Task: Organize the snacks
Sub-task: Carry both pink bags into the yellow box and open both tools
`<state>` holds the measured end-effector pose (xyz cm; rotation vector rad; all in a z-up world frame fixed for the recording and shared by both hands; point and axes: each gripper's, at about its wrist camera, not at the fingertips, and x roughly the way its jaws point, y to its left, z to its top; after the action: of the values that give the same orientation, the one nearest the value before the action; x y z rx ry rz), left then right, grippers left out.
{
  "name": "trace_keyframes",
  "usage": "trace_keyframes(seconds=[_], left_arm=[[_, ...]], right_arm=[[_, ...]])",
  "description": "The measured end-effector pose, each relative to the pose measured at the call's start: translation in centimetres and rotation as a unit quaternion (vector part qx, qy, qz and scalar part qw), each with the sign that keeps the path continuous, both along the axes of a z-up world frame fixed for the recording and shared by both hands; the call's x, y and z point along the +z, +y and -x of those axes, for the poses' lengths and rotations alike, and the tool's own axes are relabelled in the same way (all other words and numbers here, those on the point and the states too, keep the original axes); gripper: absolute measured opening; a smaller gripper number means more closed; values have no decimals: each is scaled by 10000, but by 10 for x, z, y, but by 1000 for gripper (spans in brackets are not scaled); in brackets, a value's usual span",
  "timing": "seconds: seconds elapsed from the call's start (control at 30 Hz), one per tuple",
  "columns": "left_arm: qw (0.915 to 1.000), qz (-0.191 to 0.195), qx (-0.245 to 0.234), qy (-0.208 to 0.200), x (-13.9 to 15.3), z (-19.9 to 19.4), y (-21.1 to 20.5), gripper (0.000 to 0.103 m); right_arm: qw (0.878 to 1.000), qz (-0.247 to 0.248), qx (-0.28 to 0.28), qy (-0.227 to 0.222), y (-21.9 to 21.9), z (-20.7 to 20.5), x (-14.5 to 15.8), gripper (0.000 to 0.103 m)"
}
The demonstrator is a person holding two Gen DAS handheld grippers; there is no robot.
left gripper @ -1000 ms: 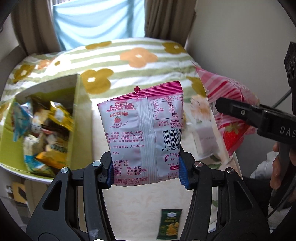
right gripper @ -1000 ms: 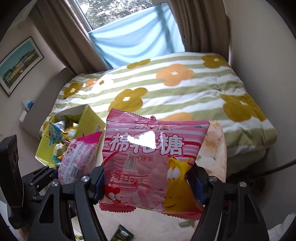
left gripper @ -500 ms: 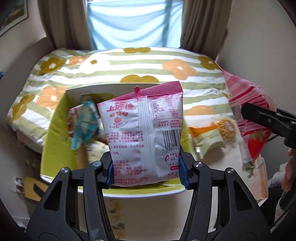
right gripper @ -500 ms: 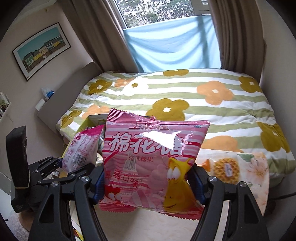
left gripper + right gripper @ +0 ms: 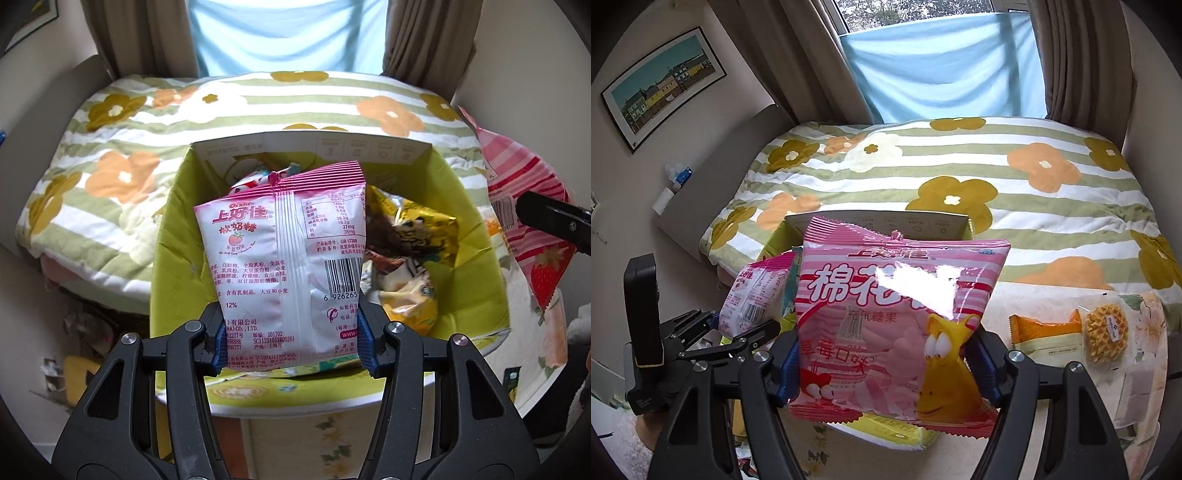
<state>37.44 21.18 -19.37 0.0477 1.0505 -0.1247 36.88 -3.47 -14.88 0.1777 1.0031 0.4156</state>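
My left gripper [image 5: 291, 341] is shut on a small pink-and-white candy bag [image 5: 284, 258], held upright right above the open green cardboard box [image 5: 476, 273] that holds several snack packets. My right gripper [image 5: 886, 365] is shut on a larger pink striped marshmallow bag [image 5: 894, 317] with a yellow cartoon figure, just right of the left gripper [image 5: 738, 332] and over the box's [image 5: 953, 223] near right part. That big bag [image 5: 517, 206] shows at the right edge of the left wrist view. The small bag [image 5: 757, 295] shows in the right wrist view.
The box stands on a floral-topped table [image 5: 1126, 387] against a bed with a striped flower quilt [image 5: 122, 147]. An orange packet [image 5: 1045, 336] and a waffle packet [image 5: 1104, 328] lie on the table to the right. A small dark green packet [image 5: 511, 382] lies near the table's right edge.
Both grippers have swept left with their bags, from beside the box to over it. The box has come from the left edge to the middle of the left wrist view. Grips are unchanged.
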Motion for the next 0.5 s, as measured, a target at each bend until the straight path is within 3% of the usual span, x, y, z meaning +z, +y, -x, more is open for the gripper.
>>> trace_keyframes(seconds=[0.07,0.1,0.13,0.2,0.3,0.5], left_arm=[[10000,13,-46,-12,-3,-2,3,54],[9999,30,-86,-53,-2,-2,3,63],[9998,11,-128,-126,0,-1,2,83],[9992,-182,-118,-348,4,0,0,103],[9990,-231,-172,-347,1,-1,-2,103],[9996,-118,164,-191,-4,4,2,103]], right_arm=[[10000,-8,-27,63,10,-1,-5,70],[9999,-18,-44,96,14,-2,-7,70],[9999,-46,-50,139,17,-3,-9,70],[9998,-70,-78,169,20,-4,-9,72],[9996,-83,-128,245,20,-9,-11,72],[9987,5,91,507,32,-17,-27,72]])
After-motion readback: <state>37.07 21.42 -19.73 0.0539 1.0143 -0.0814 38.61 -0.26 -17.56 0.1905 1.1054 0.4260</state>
